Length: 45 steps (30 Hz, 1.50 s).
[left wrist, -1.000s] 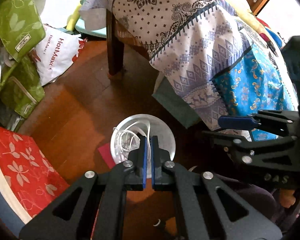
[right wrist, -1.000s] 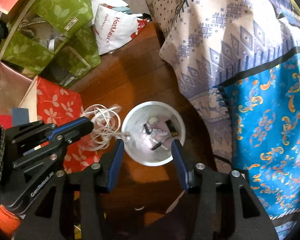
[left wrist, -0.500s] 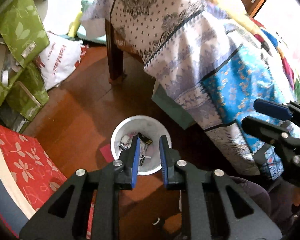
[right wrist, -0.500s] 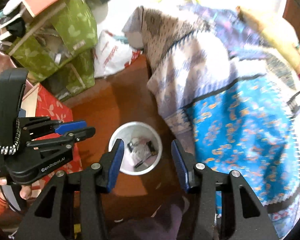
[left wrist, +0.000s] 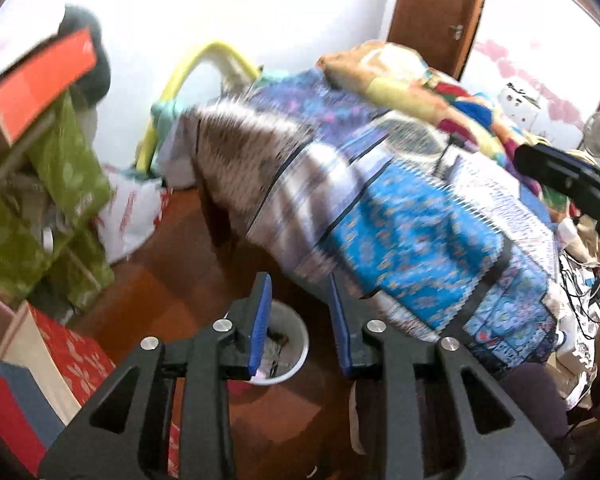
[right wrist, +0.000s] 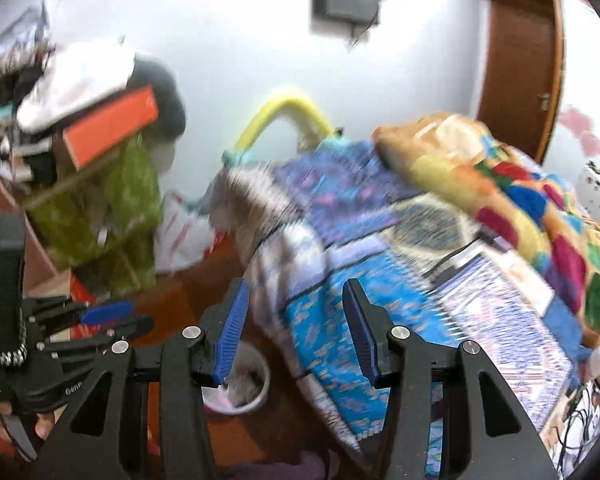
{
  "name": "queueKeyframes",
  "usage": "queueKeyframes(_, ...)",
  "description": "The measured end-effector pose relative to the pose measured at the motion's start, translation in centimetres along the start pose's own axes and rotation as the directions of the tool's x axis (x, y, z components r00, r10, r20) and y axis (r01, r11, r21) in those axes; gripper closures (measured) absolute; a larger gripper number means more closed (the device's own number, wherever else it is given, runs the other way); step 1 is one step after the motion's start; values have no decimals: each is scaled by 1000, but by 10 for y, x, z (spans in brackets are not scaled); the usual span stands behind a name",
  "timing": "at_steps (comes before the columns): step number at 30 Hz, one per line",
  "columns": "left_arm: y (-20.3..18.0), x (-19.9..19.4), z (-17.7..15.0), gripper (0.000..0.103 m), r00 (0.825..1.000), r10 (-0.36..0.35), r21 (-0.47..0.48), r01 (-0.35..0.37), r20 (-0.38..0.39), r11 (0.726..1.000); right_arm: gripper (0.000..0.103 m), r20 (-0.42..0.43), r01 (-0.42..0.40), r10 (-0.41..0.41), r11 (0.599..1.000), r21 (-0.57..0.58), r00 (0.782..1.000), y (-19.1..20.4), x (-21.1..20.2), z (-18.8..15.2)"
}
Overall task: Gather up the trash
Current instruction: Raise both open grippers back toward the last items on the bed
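Note:
A small white trash bin (left wrist: pixel 290 344) stands on the brown wood floor beside the covered table, with trash inside. It also shows in the right wrist view (right wrist: pixel 252 384). My left gripper (left wrist: pixel 300 320) is open and empty, raised well above the bin. My right gripper (right wrist: pixel 296 332) is open and empty, also raised, with the bin low between its fingers. The left gripper shows at the left of the right wrist view (right wrist: pixel 108 316).
A table draped in patterned blue and white cloths (left wrist: pixel 400 216) fills the right. Green bags (left wrist: pixel 60 184), a white plastic bag (left wrist: pixel 132 216) and a red floral box (left wrist: pixel 76 356) crowd the left. Cables (left wrist: pixel 584 292) lie on the table's right.
My left gripper let go of the white cord, which dropped into the bin, and opened. Both grippers rose and tilted up, away from the bin.

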State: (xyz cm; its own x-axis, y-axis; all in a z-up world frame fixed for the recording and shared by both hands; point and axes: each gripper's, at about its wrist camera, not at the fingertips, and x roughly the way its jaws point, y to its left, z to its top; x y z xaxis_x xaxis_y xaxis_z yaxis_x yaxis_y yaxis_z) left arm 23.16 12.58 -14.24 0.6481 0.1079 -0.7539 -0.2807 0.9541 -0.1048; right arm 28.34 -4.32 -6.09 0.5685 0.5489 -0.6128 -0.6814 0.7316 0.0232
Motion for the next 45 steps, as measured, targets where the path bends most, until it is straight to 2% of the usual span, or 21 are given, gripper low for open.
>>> queueKeyframes(4, -40, -26, 17, 68, 996, -20, 75, 14, 84, 997, 58, 72, 59, -61, 998, 33, 996, -32, -40, 7)
queueKeyframes(7, -72, -37, 28, 62, 991, -51, 118, 35, 128, 992, 58, 103, 74, -81, 995, 72, 991, -56, -60, 7)
queueKeyframes(10, -101, -42, 38, 51, 984, -93, 139, 72, 149, 988, 58, 141, 105, -122, 987, 122, 982, -88, -79, 3)
queueKeyframes(14, -142, -33, 55, 40, 981, -130, 152, 107, 146, 982, 58, 149, 195, -223, 963, 186, 963, -137, -94, -1)
queueKeyframes(15, -152, -28, 60, 35, 980, -141, 154, 119, 142, 981, 56, 148, 214, -244, 957, 197, 958, -147, -96, -1)
queueKeyframes(16, -163, -23, 65, 34, 979, -150, 156, 128, 137, 979, 48, 146, 236, -268, 950, 207, 952, -158, -97, -2)
queueKeyframes(18, -184, -10, 74, 32, 978, -163, 171, 140, 128, 975, 40, 138, 289, -323, 932, 218, 936, -184, -98, -5)
queueKeyframes(20, -200, 2, 80, 32, 978, -172, 189, 148, 117, 971, 39, 133, 309, -343, 924, 224, 930, -202, -97, -9)
queueKeyframes(22, -220, 19, 90, 32, 978, -184, 210, 160, 101, 965, 33, 109, 331, -364, 912, 242, 925, -226, -88, -11)
queueKeyframes(26, -254, 58, 109, 31, 974, -214, 239, 192, 70, 952, 20, 65, 333, -363, 901, 277, 930, -260, -68, -14)
queueKeyframes(33, -284, 132, 143, 31, 968, -252, 239, 242, 13, 941, 20, -15, 344, -352, 904, 252, 936, -293, -16, -21)
queueKeyframes(41, -294, 220, 181, 31, 961, -274, 184, 274, -27, 944, 20, -109, 280, -259, 919, 278, 960, -334, 67, -33)
queueKeyframes(45, -295, 263, 197, 31, 950, -311, 109, 313, -30, 944, 20, -157, 257, -217, 912, 321, 964, -354, 102, -38)
